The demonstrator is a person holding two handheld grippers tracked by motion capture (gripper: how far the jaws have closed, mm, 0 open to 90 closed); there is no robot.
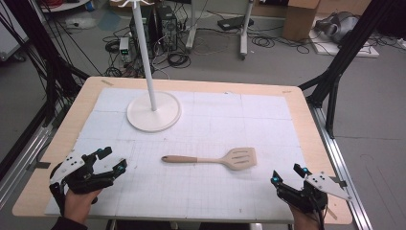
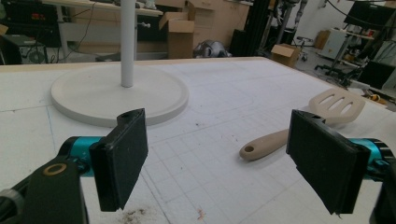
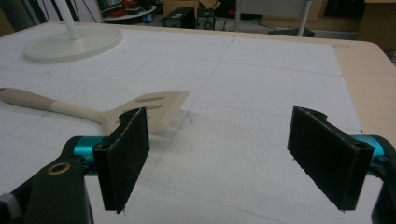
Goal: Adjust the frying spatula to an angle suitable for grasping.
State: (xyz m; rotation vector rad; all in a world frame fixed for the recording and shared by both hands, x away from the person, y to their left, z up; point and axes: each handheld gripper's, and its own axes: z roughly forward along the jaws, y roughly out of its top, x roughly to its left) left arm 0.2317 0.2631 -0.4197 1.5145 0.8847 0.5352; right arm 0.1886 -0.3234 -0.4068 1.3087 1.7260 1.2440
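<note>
A beige slotted spatula [image 1: 215, 159] lies flat on the white gridded mat, handle pointing left, blade to the right. My left gripper [image 1: 113, 159] rests at the near left of the table, open, with nothing between its pads; in the left gripper view the spatula [image 2: 299, 126] lies ahead to the right. My right gripper [image 1: 286, 174] sits at the near right, open and empty, a little right of the blade; the right gripper view has the spatula [image 3: 100, 109] ahead to the left, partly behind the left pad.
A white stand with a round base [image 1: 154, 111] and a thin upright pole [image 1: 144, 52] occupies the far left of the mat. The wooden table edge [image 1: 306, 115] frames the mat. Cables, boxes and black frame legs lie on the floor beyond.
</note>
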